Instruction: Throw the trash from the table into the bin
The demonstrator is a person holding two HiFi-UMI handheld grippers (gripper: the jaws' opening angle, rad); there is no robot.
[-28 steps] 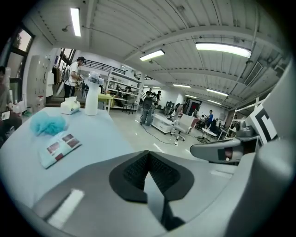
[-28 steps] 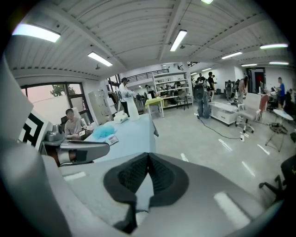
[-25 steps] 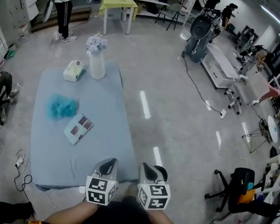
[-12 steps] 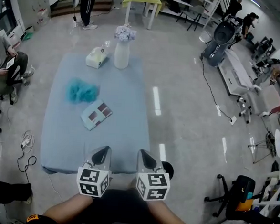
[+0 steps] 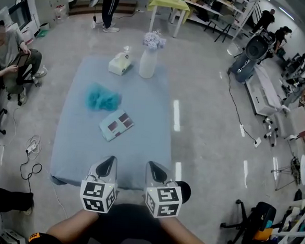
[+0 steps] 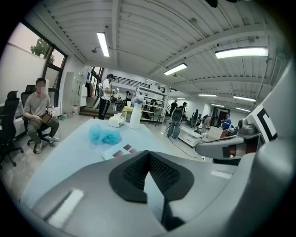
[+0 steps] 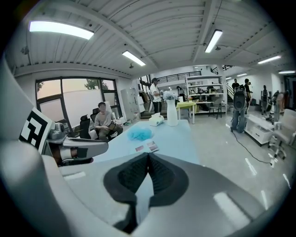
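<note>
A blue-covered table [image 5: 77,150] carries a teal crumpled wad [image 5: 102,97] and a flat pale packet with dark red squares [image 5: 116,125]. Both show in the left gripper view, the wad [image 6: 104,135] and the packet [image 6: 122,150], and in the right gripper view, the wad [image 7: 139,134] and the packet [image 7: 147,147]. My left gripper [image 5: 106,162] and right gripper [image 5: 155,167] hover side by side over the table's near edge, both shut and empty. A dark round bin-like thing [image 5: 183,190] shows on the floor, partly hidden behind the right gripper.
A tissue box [image 5: 120,64] and a white vase of flowers [image 5: 148,66] stand at the table's far end. A person sits on a chair [image 5: 8,56] to the left. Cables [image 5: 33,149] lie on the floor; a wheeled black chair [image 5: 257,225] is at right.
The table has shifted rightward to the middle of the head view, so both grippers now hang over its near edge. The seated person at left has come into view.
</note>
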